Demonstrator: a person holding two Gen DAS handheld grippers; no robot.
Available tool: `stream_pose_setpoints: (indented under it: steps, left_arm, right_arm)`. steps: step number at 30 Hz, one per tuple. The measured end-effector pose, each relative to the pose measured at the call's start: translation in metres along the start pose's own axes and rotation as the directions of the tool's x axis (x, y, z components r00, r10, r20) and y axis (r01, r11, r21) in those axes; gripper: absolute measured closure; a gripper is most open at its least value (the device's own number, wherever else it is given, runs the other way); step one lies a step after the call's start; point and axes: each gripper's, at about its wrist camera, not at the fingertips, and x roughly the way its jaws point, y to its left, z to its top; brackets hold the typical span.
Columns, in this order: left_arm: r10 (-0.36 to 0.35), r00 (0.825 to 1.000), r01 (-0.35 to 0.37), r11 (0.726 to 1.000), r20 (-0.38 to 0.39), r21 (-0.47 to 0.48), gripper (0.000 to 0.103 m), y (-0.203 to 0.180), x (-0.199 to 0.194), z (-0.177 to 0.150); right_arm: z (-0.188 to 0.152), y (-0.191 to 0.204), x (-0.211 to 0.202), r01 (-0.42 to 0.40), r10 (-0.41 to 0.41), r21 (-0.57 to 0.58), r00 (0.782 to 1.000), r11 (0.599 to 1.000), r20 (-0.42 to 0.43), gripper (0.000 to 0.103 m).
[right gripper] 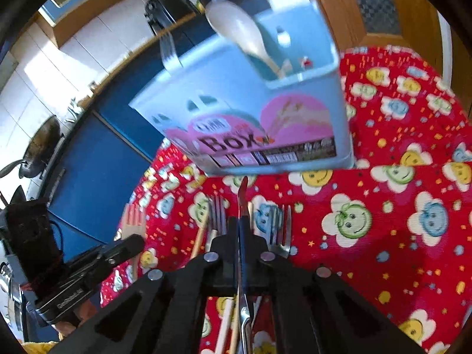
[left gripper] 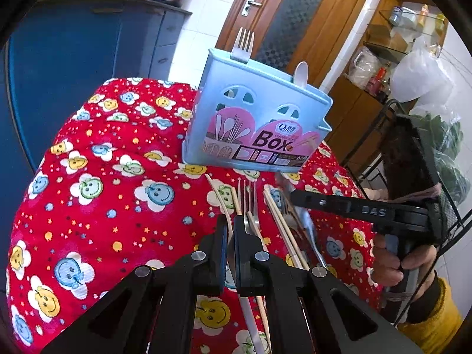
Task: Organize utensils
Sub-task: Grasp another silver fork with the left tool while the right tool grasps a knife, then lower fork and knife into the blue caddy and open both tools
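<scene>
A light blue utensil box [left gripper: 256, 112] [right gripper: 250, 118] with a pink "Box" label stands on the red smiley-print tablecloth [left gripper: 103, 177]. A metal fork [left gripper: 243, 44] and a white spoon [left gripper: 301, 72] stick out of it. My right gripper [right gripper: 242, 221] is shut on a thin metal utensil [right gripper: 243, 194] just in front of the box; its handle runs back under the camera. My left gripper [left gripper: 231, 227] is shut with nothing visible between its pads. It hovers over a loose fork [left gripper: 247, 197] and chopsticks [left gripper: 280, 221]. More forks [right gripper: 280, 227] lie under the right gripper.
A blue cabinet [left gripper: 73, 53] stands behind the table on the left and a wooden door [left gripper: 309, 14] behind the box. A black wire rack [left gripper: 413, 153] with bags stands off the table's right edge. A hand in a yellow sleeve [left gripper: 436, 303] grips the right tool.
</scene>
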Motion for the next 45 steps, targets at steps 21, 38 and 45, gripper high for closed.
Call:
stream_pose_setpoints:
  steps: [21, 38, 45]
  left_arm:
    - [0.021, 0.976, -0.04, 0.995, 0.216, 0.086, 0.099, -0.031, -0.044, 0.059]
    - [0.079, 0.886, -0.147, 0.982, 0.457, 0.115, 0.099, -0.055, -0.059, 0.152]
    - [0.121, 0.849, -0.203, 0.973, 0.514, 0.107, 0.099, -0.058, -0.044, 0.182]
  right_arm:
    - [0.014, 0.031, -0.119, 0.098, -0.062, -0.06, 0.897, 0.993, 0.439, 0.101]
    - [0.064, 0.031, -0.14, 0.147, -0.085, -0.072, 0.836, 0.987, 0.542, 0.101]
    - [0.088, 0.03, -0.134, 0.175, -0.101, -0.076, 0.814, 0.982, 0.571, 0.101]
